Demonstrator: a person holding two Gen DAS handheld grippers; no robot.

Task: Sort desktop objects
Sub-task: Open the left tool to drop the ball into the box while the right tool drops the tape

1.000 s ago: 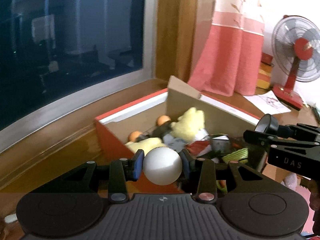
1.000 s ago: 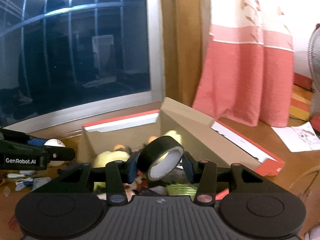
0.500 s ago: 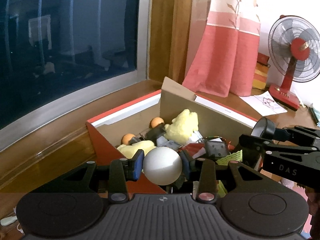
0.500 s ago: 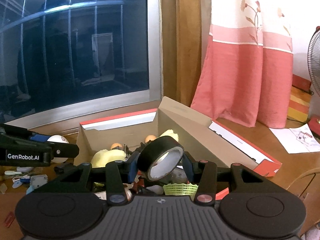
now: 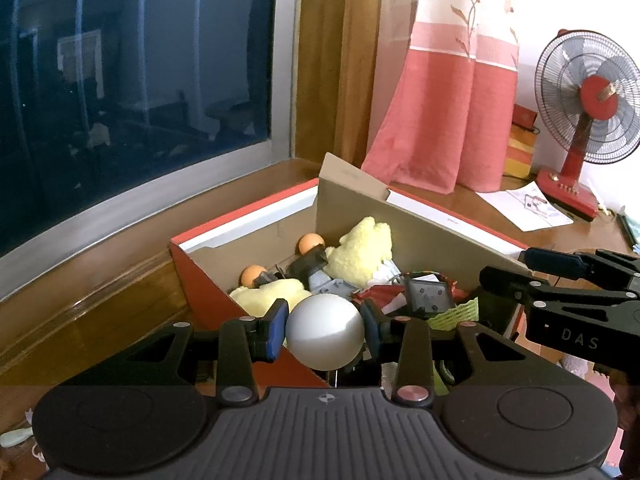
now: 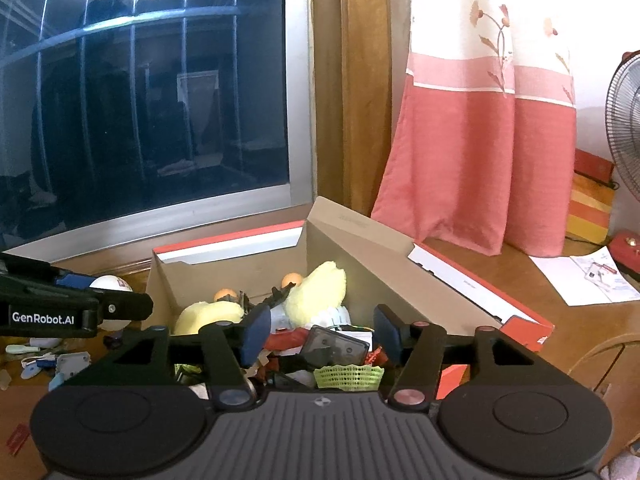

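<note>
Box point(image 5: 208, 268) contents jumbled (half hidden); left claw point(image 5: 325, 330) grips ball point(image 5: 325, 332).

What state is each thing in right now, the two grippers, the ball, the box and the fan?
left gripper: shut on the white ball.
white ball: held between the fingers, above the box's near edge.
right gripper: open, empty, over the box.
cardboard box: flaps open, full of toys and clutter.
fan: upright; cannot tell if running.

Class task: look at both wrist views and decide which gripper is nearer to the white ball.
Left. The left gripper has its jaws shut on the white ball. The right gripper is apart from it, open and empty over the cardboard box.
</note>
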